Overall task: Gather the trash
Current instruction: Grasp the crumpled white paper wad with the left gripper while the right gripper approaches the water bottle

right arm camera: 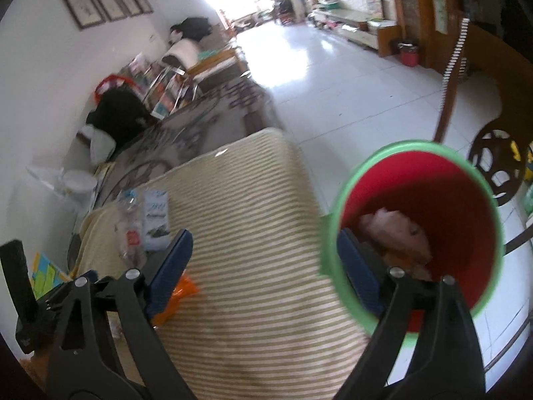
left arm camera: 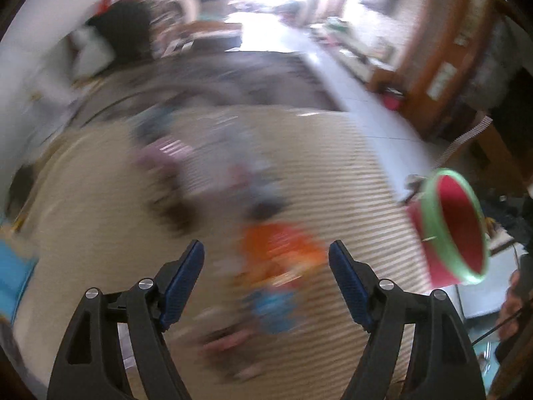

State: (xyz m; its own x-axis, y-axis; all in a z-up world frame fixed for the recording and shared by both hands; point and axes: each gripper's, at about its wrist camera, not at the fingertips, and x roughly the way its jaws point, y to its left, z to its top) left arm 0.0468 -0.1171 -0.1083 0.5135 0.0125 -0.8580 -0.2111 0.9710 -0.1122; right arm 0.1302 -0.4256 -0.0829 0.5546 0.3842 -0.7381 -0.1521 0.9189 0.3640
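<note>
The left gripper (left arm camera: 266,256) is hanging with jaws released over an orange wrapper (left arm camera: 279,253) on the striped mat (left arm camera: 349,173); the right gripper (right arm camera: 263,250), jaws spread and empty, is straddling the rim of the red bin (right arm camera: 466,200) standing just off the mat's right edge, crumpled trash (right arm camera: 396,233) lying inside

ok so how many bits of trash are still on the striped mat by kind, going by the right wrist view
clear plastic bottle: 1
white carton: 1
orange wrapper: 1
total on the striped mat: 3
The left wrist view is too blurred to add more. Some crumpled trash already lies in the red bin.
</note>
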